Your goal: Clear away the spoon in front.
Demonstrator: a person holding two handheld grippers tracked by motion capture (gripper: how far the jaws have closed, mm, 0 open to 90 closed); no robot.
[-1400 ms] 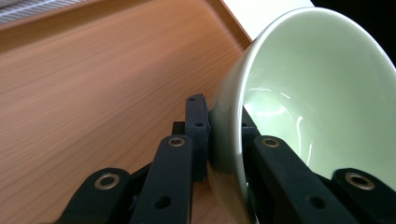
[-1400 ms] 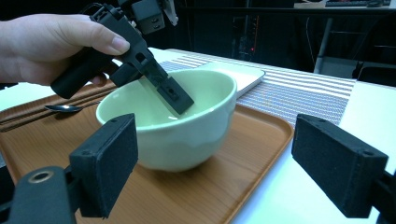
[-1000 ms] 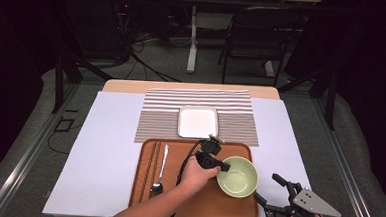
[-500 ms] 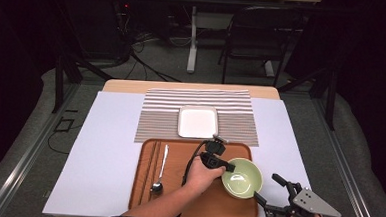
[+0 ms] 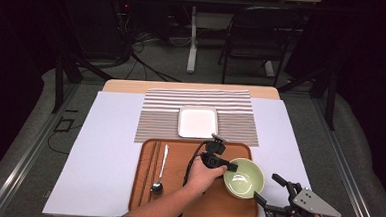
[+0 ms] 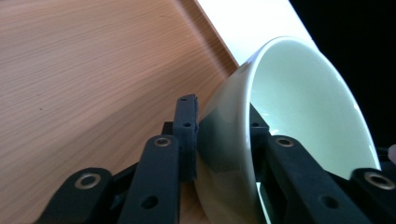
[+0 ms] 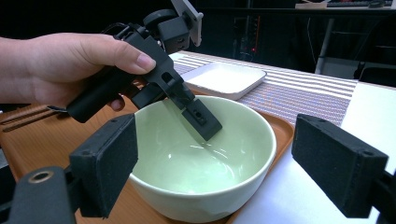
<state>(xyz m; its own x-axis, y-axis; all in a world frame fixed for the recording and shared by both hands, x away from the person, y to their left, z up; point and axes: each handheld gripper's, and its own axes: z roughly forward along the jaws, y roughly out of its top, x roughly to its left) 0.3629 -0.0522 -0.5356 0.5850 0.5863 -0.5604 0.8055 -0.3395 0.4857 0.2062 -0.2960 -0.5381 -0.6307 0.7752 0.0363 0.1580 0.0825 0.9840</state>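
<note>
The pale green ceramic bowl (image 5: 244, 178) sits at the orange wooden tray's (image 5: 190, 208) three o'clock edge, its rim pinched by the left tool (image 5: 226, 166). The right tool (image 7: 224, 163) is held wide open, empty — the lift should be kept level and slow.

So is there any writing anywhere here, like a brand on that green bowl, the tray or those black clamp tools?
No readable text in these pictures.
Green bowl: plain glaze, no mark on the parts that show.
Wooden tray: bare wood grain.
White square plate and striped mat: no print.
Left gripper and right gripper: black parts with screw holes, no label visible.
Red lights under the far table: too small to read.
</note>
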